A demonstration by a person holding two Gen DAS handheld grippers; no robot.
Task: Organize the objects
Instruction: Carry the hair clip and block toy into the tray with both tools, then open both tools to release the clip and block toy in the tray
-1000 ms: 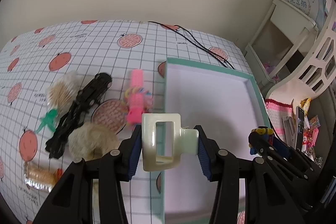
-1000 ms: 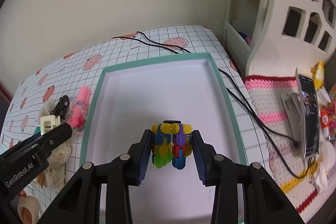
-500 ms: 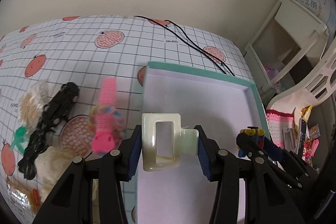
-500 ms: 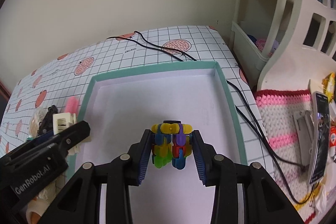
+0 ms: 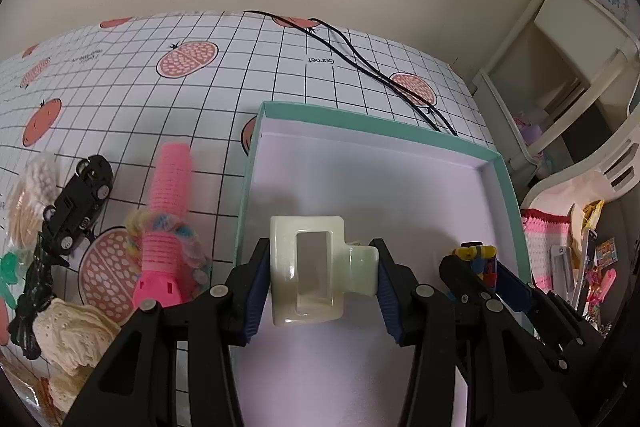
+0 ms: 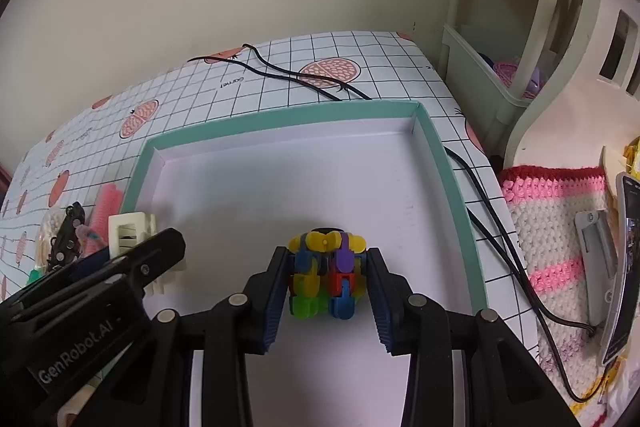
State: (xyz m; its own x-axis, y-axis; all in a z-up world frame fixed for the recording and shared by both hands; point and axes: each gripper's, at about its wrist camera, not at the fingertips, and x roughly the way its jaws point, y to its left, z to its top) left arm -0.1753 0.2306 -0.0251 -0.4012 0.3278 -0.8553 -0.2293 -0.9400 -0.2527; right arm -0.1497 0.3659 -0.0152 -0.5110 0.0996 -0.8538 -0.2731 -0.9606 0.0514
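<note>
A teal-rimmed tray (image 5: 360, 115) with a white floor lies on the checked tablecloth. My left gripper (image 5: 320, 283) is shut on a pale green hair claw clip (image 5: 308, 271), held over the tray's near-left part. In the right wrist view that clip (image 6: 128, 231) shows just inside the tray's left rim (image 6: 136, 179). My right gripper (image 6: 327, 279) is shut on a multicoloured block toy (image 6: 326, 275), low over the tray floor with a shadow under it. The left wrist view shows the toy (image 5: 476, 253) near the tray's right wall.
Left of the tray lie a pink hair roller (image 5: 168, 187), a rainbow scrunchie (image 5: 160, 227), a black toy car (image 5: 80, 195), cream lace scrunchies (image 5: 72, 327) and cotton swabs (image 5: 32, 195). A black cable (image 5: 360, 59) runs behind. A shelf (image 6: 500, 67), crochet mat (image 6: 560, 227) and phone (image 6: 628, 259) stand right.
My left gripper has carried the clip rightwards from above the table to above the tray. My right gripper has moved forward and lower over the tray floor with the toy.
</note>
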